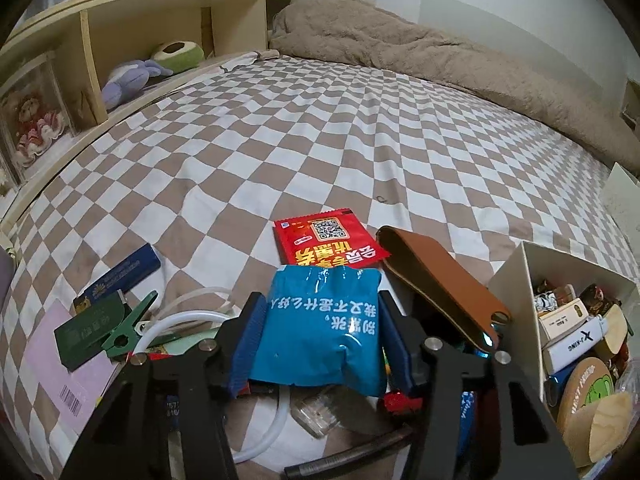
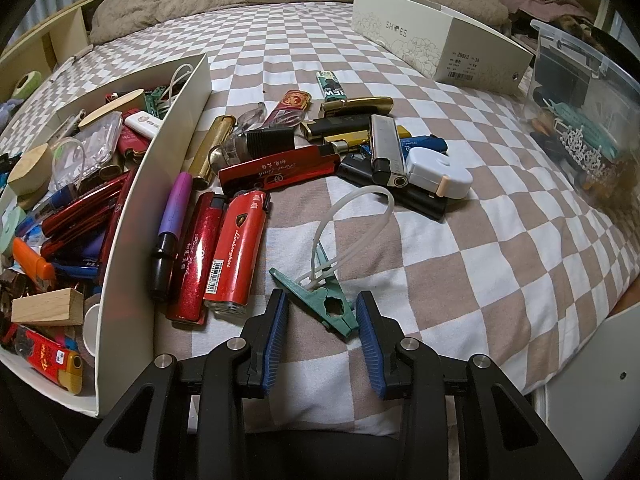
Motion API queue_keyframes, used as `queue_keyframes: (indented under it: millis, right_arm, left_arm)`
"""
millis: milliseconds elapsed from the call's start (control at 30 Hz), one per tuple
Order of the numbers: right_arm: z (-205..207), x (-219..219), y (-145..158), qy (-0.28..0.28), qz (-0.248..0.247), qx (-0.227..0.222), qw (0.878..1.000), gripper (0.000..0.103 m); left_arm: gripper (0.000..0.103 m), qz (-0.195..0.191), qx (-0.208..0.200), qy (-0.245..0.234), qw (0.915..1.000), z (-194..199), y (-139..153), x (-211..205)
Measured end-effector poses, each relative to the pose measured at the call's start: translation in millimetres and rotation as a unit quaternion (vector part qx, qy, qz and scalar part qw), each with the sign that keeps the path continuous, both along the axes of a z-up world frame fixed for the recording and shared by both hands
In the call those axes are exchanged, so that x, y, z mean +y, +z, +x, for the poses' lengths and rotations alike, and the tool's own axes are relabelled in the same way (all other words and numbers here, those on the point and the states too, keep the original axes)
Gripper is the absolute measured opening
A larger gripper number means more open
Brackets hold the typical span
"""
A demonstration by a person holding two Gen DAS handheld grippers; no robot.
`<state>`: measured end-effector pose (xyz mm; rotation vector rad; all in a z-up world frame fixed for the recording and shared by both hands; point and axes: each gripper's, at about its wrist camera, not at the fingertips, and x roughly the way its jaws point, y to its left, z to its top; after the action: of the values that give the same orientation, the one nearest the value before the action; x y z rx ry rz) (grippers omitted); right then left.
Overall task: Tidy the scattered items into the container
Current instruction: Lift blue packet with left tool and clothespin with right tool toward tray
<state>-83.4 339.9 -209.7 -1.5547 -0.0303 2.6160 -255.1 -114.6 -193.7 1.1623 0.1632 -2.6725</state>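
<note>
Left tongs [image 1: 320, 334]: clamped on a blue packet [image 1: 320, 332], held just left of the box [image 1: 516, 276].
Right tongs [image 2: 322, 334]: slightly parted around a green clip [image 2: 324, 304], no squeeze seen.
Lighters [image 2: 236, 248]: scattered on the bed [image 2: 480, 240], right of the box.

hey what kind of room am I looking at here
Most likely a bedroom: a bed with a checkered sheet, a rumpled beige blanket at its far end, and a wooden headboard shelf holding plush toys.
</note>
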Motion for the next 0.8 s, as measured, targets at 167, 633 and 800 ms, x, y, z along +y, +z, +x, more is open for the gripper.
queue_keyframes:
  millis: [167, 633, 800]
  right_arm:
    - [0.2, 0.5, 0.4, 0.000, -0.003, 0.001, 1.000, 0.036]
    - [3.6, -2.8, 4.5, 0.004, -0.004, 0.019, 1.000, 0.030]
    - [3.7, -2.5, 7.3, 0.009, -0.015, 0.028, 0.999, 0.021]
  left_arm:
    - [0.055, 0.002, 0.007, 0.001, 1.0000, 6.1, 4.7, 1.6]
    - [0.055, 0.042, 0.055, -0.025, 0.9973, 40.4, 37.2, 19.2]
    - [0.055, 0.051, 0.067, -0.048, 0.9953, 48.5, 45.2, 34.6]
